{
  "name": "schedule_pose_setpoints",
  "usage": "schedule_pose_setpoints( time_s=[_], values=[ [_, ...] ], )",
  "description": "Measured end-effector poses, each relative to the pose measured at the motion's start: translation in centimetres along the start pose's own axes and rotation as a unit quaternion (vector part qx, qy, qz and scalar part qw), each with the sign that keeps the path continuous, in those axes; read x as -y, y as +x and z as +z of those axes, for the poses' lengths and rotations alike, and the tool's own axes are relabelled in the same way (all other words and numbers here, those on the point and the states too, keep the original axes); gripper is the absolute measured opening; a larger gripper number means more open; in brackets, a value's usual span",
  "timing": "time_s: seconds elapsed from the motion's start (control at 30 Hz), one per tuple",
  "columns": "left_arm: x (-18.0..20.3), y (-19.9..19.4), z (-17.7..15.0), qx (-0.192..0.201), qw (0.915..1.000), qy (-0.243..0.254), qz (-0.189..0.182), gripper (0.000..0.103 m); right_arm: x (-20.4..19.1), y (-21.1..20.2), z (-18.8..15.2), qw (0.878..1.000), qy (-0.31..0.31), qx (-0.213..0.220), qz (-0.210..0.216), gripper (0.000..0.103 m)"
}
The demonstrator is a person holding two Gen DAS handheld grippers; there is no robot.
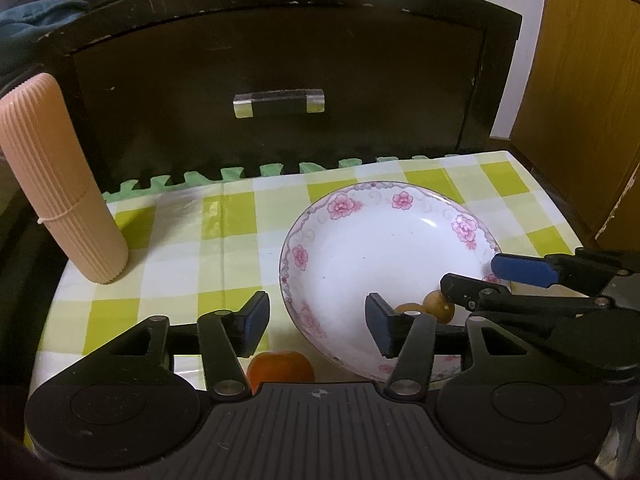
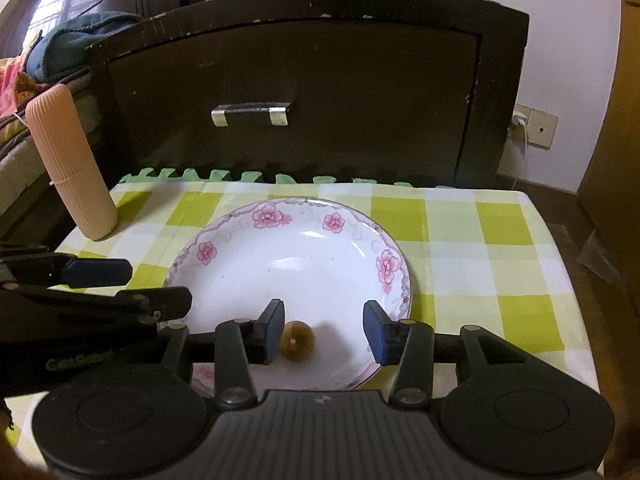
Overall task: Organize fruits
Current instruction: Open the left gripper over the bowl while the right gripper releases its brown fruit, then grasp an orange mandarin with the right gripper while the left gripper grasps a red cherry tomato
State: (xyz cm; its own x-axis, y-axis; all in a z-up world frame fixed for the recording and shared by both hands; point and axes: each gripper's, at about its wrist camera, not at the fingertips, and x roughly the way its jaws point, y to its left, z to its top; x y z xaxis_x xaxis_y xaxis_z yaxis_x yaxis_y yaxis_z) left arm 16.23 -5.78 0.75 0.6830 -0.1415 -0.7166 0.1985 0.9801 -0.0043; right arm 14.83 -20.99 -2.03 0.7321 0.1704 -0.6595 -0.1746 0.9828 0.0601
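Sitting in the floral plate (image 2: pixel 288 264), a small brown fruit (image 2: pixel 296 345) lies between the spread right gripper (image 2: pixel 324 330).

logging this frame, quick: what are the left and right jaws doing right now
Left gripper: open, holding nothing, over the plate's near rim.
Right gripper: open, holding nothing; small brown fruit lies in the plate between its jaws.
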Motion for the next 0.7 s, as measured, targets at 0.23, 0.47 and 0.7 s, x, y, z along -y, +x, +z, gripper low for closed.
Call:
schedule_pose_setpoints(
  time_s=[0.23, 0.47, 0.7],
  values=[
    [-0.2, -0.7, -0.2, 0.002, 1.0000, 0.001, 0.000, 0.065, -0.1, -0.5, 0.0, 1.000, -0.002, 0.005, 0.003, 0.046],
    [-0.7, -1.5, -0.8, 0.004, 1.0000, -0.002, 0.002, 0.065, 0.1, -1.5, -0.1, 1.000, -0.001, 0.009, 0.003, 0.049],
    [-1.2, -2.7, -1.8, 0.001, 1.0000, -0.006, 0.002, 0.066, -1.5, -3.3, -1.1, 1.000, -0.022, 0.006, 0.015, 0.049]
  ],
)
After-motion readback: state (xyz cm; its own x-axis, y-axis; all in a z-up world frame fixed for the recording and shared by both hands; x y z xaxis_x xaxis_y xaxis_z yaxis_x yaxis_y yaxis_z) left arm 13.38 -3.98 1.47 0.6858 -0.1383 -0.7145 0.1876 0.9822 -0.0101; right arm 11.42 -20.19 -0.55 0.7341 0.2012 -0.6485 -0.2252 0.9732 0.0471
